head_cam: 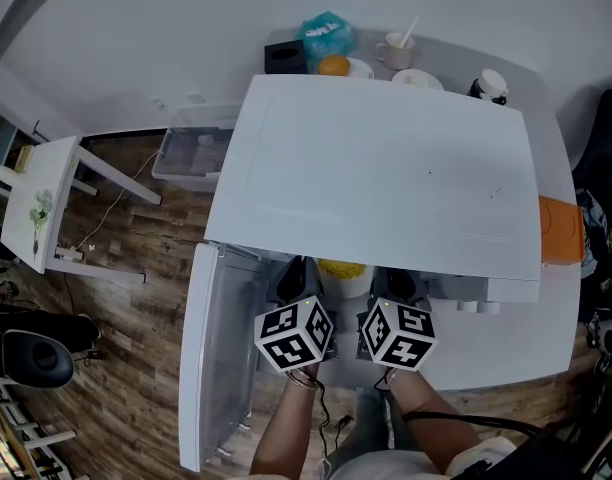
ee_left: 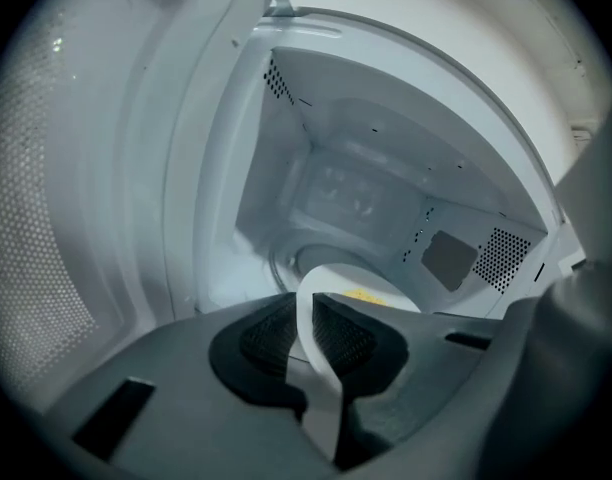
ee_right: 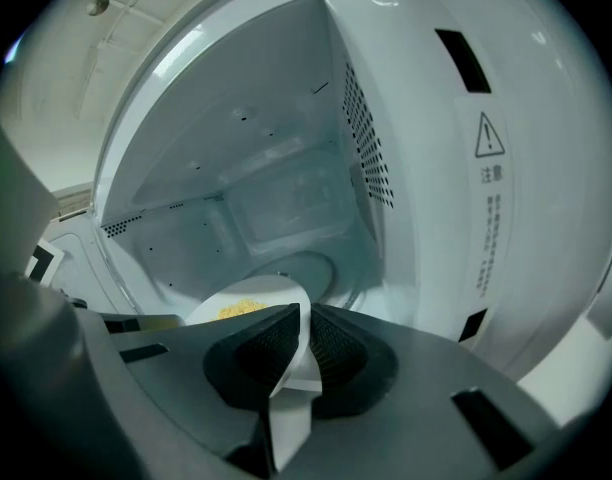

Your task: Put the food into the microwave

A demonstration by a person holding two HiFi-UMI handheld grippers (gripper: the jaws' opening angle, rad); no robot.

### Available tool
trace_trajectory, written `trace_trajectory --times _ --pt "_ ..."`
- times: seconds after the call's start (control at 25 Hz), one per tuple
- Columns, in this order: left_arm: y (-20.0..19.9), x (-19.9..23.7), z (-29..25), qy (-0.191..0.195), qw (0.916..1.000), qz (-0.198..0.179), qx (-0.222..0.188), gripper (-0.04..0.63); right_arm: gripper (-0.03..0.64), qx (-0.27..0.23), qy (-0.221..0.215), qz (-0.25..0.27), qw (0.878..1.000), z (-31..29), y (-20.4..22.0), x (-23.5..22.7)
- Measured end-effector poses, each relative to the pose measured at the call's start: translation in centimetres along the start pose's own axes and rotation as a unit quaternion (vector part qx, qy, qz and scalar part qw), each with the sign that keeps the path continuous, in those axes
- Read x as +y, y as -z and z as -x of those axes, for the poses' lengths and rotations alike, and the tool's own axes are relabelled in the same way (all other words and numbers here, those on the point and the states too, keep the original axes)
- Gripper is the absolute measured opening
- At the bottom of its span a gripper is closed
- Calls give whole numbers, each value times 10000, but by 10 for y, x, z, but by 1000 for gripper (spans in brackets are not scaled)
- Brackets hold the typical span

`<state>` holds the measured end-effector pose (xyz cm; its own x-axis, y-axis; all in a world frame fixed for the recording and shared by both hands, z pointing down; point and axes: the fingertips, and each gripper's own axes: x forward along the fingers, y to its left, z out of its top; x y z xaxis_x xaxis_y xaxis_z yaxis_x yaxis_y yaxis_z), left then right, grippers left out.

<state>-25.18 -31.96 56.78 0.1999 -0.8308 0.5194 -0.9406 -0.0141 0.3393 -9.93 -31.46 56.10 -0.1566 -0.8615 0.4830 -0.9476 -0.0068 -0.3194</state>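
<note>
A white plate (head_cam: 338,281) with yellow food (head_cam: 342,267) is held level at the mouth of the white microwave (head_cam: 386,168), whose door (head_cam: 211,348) hangs open to the left. My left gripper (head_cam: 296,293) is shut on the plate's left rim and my right gripper (head_cam: 391,293) on its right rim. In the left gripper view the left gripper (ee_left: 308,338) pinches the plate (ee_left: 361,286), with the food (ee_left: 364,295) and the turntable (ee_left: 296,253) beyond. The right gripper view shows the right gripper (ee_right: 304,343) clamped on the plate (ee_right: 248,293), the food (ee_right: 238,309) just past the jaws.
Behind the microwave stand an orange (head_cam: 334,65), a teal bag (head_cam: 326,33), a black box (head_cam: 284,57), a cup (head_cam: 396,50) and a bowl (head_cam: 416,78). A clear bin (head_cam: 191,153) and a small white table (head_cam: 41,203) sit on the wooden floor at left.
</note>
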Motion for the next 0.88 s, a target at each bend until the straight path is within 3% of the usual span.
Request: trace_trajectory --times 0.88 --pt "-10 0 -15 -101 9996 -154 -213 51 41 -139 220 123 9996 -12 -5 -1"
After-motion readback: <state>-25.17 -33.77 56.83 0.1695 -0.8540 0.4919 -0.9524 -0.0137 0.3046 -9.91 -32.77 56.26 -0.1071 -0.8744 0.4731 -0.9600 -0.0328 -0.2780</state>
